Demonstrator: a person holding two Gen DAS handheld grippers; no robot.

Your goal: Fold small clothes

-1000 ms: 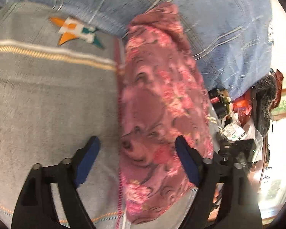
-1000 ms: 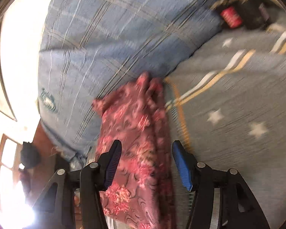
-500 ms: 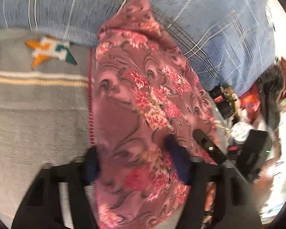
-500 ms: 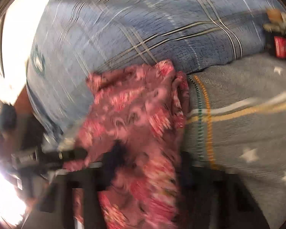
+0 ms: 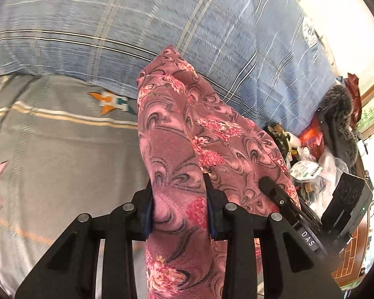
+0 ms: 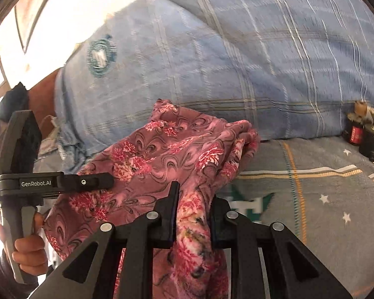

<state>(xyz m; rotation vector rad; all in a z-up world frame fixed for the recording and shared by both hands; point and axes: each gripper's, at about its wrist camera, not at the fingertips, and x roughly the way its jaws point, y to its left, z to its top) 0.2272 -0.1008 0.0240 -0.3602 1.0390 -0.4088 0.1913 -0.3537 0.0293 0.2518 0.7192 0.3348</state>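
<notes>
A pink floral garment (image 5: 167, 124) hangs bunched above the grey star-patterned blanket (image 5: 49, 149). My left gripper (image 5: 179, 189) has one end of the cloth between its jaws, which are closing with the pads pressing on it. In the right wrist view the same garment (image 6: 182, 144) drapes between both tools. My right gripper (image 6: 194, 196) pinches the other end, its jaws also closing on the fabric. The left tool's finger (image 6: 87, 182) shows at the left, held by a person's hand (image 6: 27, 251). The right tool's finger (image 5: 274, 191) shows at the right of the left wrist view.
A blue plaid quilt (image 5: 162, 25) is heaped behind the garment. Bags, packets and a dark furry item (image 5: 336, 104) crowd the bed's edge on the right. Small dark bottles (image 6: 361, 134) stand on the blanket at the right of the right wrist view.
Both grippers went from open around the garment lying on the blanket to closed on it. The cloth has been lifted and now hangs bunched between them.
</notes>
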